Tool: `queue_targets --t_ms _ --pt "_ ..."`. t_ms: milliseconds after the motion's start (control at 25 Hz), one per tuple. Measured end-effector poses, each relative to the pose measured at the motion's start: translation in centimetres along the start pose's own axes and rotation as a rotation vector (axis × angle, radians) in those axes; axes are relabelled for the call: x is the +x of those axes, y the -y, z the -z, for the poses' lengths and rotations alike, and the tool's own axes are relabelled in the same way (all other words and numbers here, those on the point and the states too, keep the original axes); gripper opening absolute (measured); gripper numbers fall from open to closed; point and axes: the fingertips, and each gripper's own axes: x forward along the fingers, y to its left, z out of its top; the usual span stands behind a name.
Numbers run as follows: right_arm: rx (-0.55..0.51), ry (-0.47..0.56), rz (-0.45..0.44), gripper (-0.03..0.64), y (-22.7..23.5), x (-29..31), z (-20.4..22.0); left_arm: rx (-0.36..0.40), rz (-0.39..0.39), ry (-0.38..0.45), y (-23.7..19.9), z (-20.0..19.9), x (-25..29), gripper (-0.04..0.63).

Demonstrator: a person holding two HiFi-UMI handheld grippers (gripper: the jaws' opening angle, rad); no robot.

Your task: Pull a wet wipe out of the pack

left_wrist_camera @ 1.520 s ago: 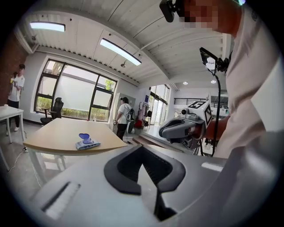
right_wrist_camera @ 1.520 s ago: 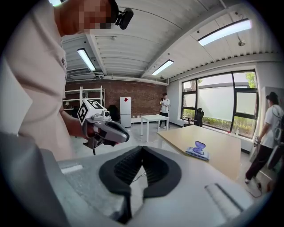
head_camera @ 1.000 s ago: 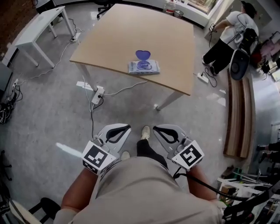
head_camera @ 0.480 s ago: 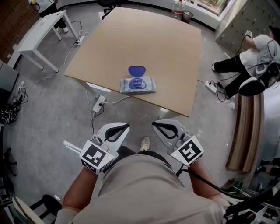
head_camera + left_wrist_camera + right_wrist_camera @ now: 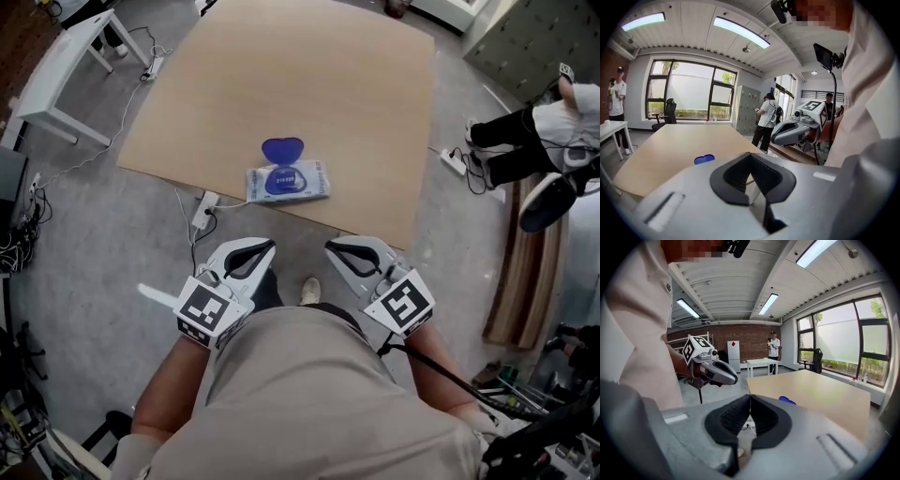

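Table [image 5: 375, 112] | head view: whole wipe pack [image 5: 315, 180] | left gripper view: lid [image 5: 704, 159] only

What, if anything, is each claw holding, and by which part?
Nothing. The left claw and right claw are both shut and empty; the wet wipe pack lies on the table, untouched.

Left gripper [image 5: 265, 249], right gripper [image 5: 336, 247]: grey moulded shells, black ribbed pads [image 5: 736, 176]. Each carries cube [image 5: 205, 317] with black-and-white square markers. Black cable [image 5: 450, 380] runs from right one. Person: beige shirt [image 5: 300, 403], dark trousers [image 5: 328, 314], pale shoe [image 5: 310, 291].
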Motion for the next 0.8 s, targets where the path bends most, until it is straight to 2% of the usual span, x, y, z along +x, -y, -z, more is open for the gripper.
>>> queue_targets --t_ms 120,320,600,800 --pt "-0.025 -0.042 0.024 0.005 1.7 2.6 -0.1 0.003 0.033 -0.02 -2.8 0.5 1.2 0.003" --pt "0.0 -0.081 0.066 0.014 3.4 6.7 -0.3 0.007 0.097 -0.061 -6.8 1.9 2.4 0.003" --pt "0.016 -0.17 0.124 0.014 5.5 11.7 3.3 0.015 0.159 -0.123 -10.9 5.7 4.8 0.003" --pt "0.027 -0.242 0.119 0.015 7.0 13.1 6.1 -0.004 0.153 -0.187 -12.0 8.1 6.7 0.004"
